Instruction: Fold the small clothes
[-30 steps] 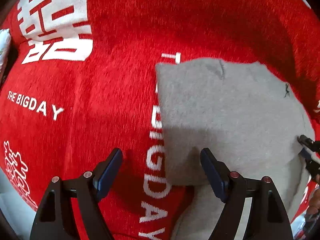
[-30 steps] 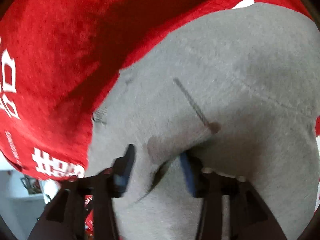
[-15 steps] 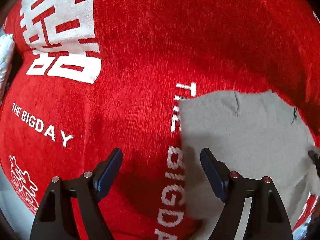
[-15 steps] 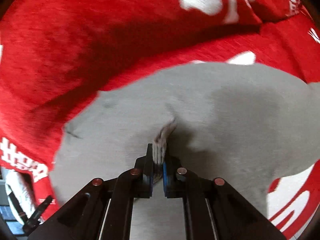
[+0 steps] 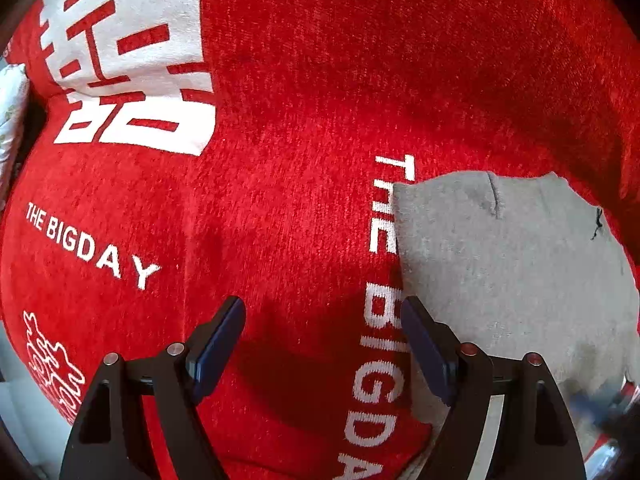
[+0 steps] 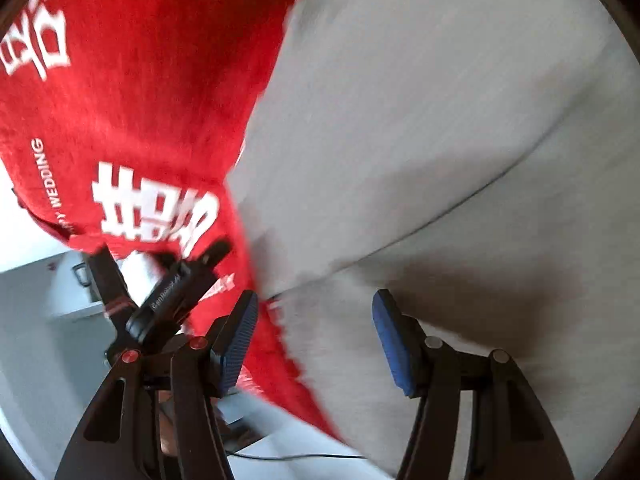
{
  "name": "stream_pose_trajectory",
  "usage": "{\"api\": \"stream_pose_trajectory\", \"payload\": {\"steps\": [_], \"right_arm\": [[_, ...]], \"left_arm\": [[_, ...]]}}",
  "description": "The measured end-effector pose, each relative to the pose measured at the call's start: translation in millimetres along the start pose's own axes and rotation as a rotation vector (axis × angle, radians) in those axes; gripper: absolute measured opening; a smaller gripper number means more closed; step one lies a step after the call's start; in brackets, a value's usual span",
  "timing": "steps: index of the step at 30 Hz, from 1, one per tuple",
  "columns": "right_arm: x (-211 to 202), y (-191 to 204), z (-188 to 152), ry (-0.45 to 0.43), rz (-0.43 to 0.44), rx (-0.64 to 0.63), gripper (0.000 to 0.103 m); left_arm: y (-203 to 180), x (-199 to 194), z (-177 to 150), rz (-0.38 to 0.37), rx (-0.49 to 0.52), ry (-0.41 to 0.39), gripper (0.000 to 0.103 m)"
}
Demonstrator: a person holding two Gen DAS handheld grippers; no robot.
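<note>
left claw (image 5: 322, 344) spread wide and empty above the red plush cloth with white lettering (image 5: 280, 208); right claw (image 6: 316, 336) likewise spread, holding nothing. the small grey knitted garment (image 5: 500, 264) lies flat on the red cloth, its left edge under the left claw's right finger. right view blurred; garment's lower edge cut off.
</note>
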State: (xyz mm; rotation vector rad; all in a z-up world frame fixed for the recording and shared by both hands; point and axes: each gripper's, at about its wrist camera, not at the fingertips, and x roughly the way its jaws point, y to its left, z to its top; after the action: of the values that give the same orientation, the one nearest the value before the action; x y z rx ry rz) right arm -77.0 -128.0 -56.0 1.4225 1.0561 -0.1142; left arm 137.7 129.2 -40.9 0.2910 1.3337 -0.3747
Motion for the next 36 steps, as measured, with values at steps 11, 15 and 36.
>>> {"api": "stream_pose_trajectory", "payload": {"steps": [11,15,36], "right_arm": [[71,22,-3,-0.015,0.066,0.11,0.006],[82,22,-10,-0.022,0.059,0.11,0.006],[-154,-79,92,-0.445,-0.361,0.177,0.008]], "left_arm": [[19,-11,-5,-0.012,0.011,0.004,0.081],[22,-12,-7,0.014,0.035,-0.006,0.081],[-61,11,-28,-0.047,0.176,0.037,0.082]]}}
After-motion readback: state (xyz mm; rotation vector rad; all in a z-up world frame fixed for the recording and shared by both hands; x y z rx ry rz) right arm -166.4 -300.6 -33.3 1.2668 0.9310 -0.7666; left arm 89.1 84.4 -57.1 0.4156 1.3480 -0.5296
